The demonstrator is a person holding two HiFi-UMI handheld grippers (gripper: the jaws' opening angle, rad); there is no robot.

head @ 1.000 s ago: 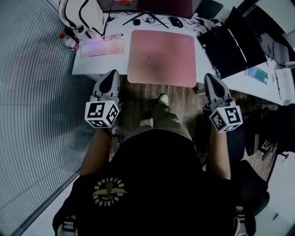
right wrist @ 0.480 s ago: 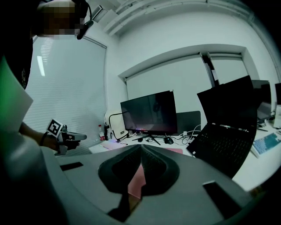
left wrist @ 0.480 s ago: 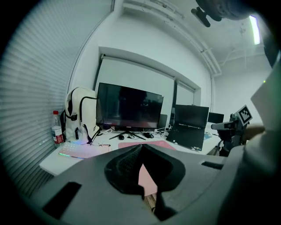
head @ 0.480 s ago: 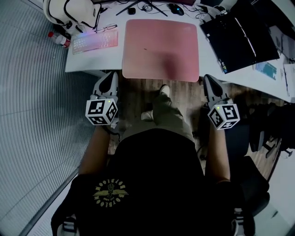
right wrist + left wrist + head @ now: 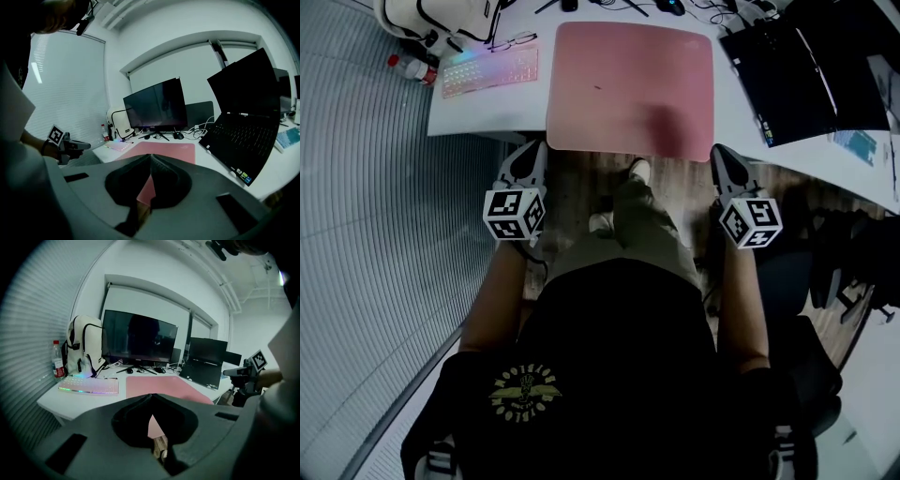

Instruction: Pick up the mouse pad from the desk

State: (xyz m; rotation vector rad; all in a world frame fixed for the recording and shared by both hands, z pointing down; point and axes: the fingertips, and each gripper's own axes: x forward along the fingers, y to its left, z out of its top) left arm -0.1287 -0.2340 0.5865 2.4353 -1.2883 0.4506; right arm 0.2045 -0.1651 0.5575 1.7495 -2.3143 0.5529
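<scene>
The person wears a black short-sleeved T-shirt (image 5: 619, 356) with a round yellowish emblem (image 5: 522, 389) printed near the left shoulder, olive-khaki trousers (image 5: 642, 234) and pale shoes (image 5: 639, 170). The left gripper (image 5: 531, 152) and right gripper (image 5: 724, 156) are smooth grey shells tapering to a point, each topped by a white cube (image 5: 514, 214) with black square markers.

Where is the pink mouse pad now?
In the head view the mouse pad lies flat on the desk, between the lit keyboard on its left and the black laptop on its right.
</scene>
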